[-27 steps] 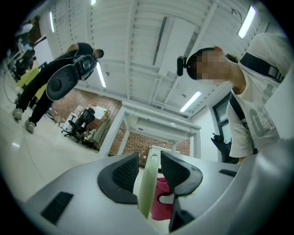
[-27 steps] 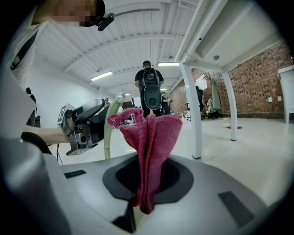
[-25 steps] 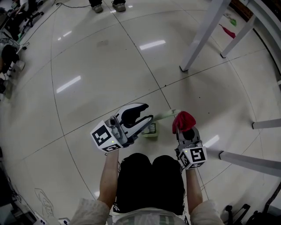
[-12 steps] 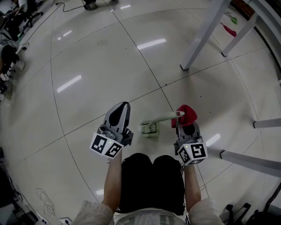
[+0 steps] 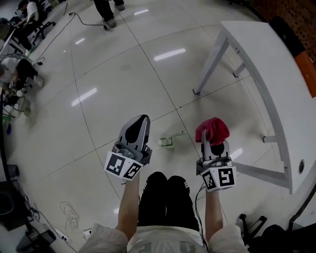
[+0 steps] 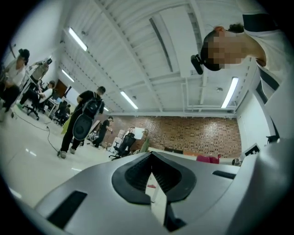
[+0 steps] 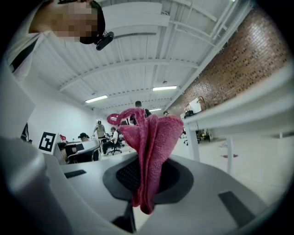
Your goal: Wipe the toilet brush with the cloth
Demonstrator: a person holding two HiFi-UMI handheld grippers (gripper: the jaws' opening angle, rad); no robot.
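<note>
Red and bunched up, the cloth [image 5: 212, 129] is sticking up out of the right claw [image 5: 213, 143]. That claw is squeezing the cloth tight between its two jaws. The left claw [image 5: 140, 119] is holding its jaws pressed together, with nothing between them. Both claws are pointing away from the person, side by side but well apart, up above the floor [image 5: 98, 123].

The toilet brush [image 5: 168, 141] is lying flat on the shiny floor. In the head view it is showing between the two claws, and neither claw is touching it. Its pale head is lying on the left claw's side, and its thin handle is reaching toward the right.

The person's legs [image 5: 165, 197], in dark trousers, are showing below the claws. A white table [image 5: 266, 64] is standing off to the right. Other people [image 5: 106, 12] are standing and sitting far off across the room.
</note>
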